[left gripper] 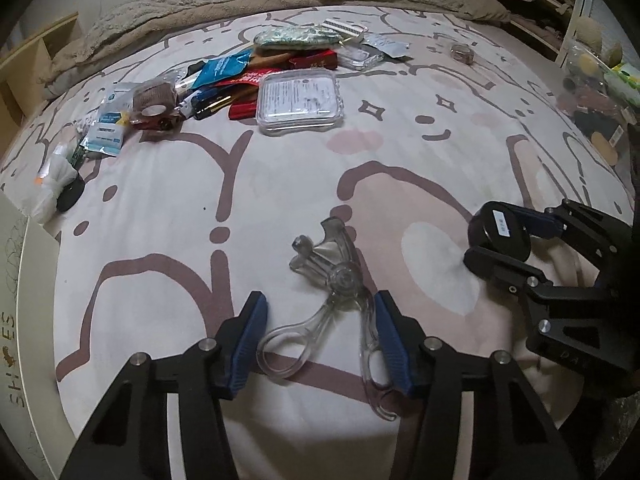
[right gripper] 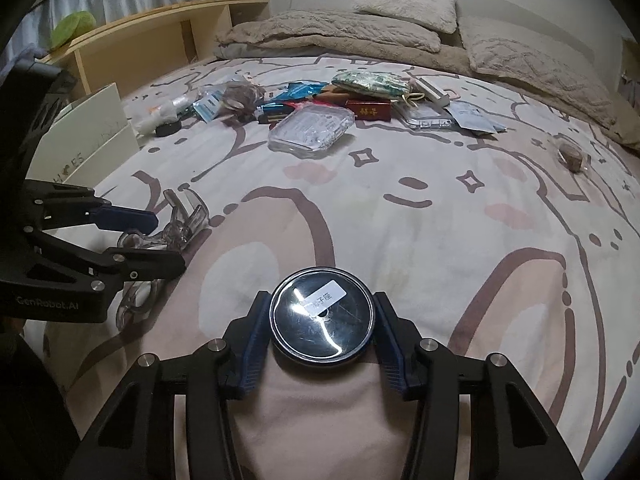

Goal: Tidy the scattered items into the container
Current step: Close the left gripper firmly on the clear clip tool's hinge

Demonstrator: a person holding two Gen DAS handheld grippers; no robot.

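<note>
Clear plastic eyelash curler point(left gripper: 340, 304) lies on the patterned bed point(left gripper: 280, 184) between the left gripper point(left gripper: 320, 320) fingers, half-closed around its handles, the grip uncertain. From the right wrist, the right gripper point(right gripper: 322, 316) fingers clamp a round black glossy compact point(right gripper: 322, 314). A cream shoebox point(right gripper: 92, 136) waits; the heap point(right gripper: 312, 120) remains untidied.
</note>
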